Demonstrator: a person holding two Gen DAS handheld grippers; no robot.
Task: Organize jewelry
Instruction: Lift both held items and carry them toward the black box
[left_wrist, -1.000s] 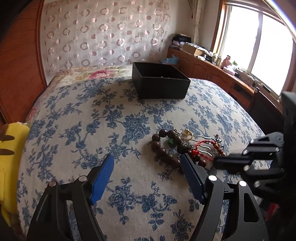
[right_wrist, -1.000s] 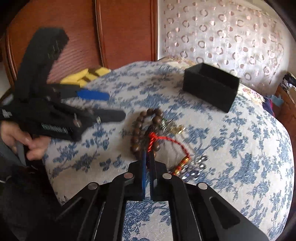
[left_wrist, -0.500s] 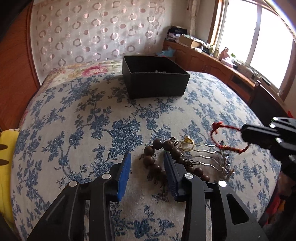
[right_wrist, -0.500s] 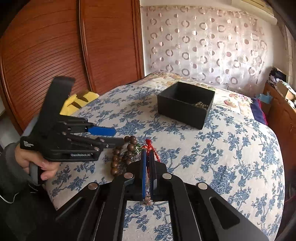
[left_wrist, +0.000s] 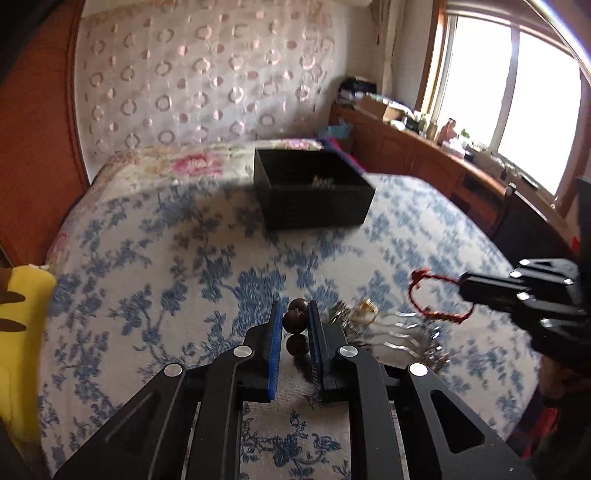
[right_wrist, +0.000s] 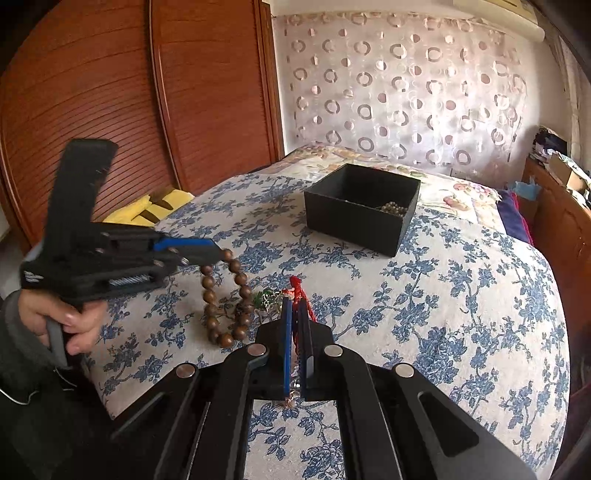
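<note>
Left wrist: wooden bead bracelet (left_wrist: 295, 320) apparently pinched between closing jaws.

Counted, relative to the black box (right_wrist: 360, 208):
- 1 black box on the bed (right_wrist: 461, 295); 1 small bead cluster (right_wrist: 394, 209) is seen inside it.
- 2 claws: left claw (left_wrist: 294, 314), right claw (right_wrist: 294, 308), both nearer the camera than the box.
- 1 wooden bead bracelet (right_wrist: 225, 299), held by the left claw.
- 1 red cord bracelet (left_wrist: 437, 297), held by the right claw.
- 1 tangled heap of metal pieces (left_wrist: 391, 332) in front of the box; its piece count cannot be told.
- 1 yellow plush (right_wrist: 151, 208) left of the box.
</note>
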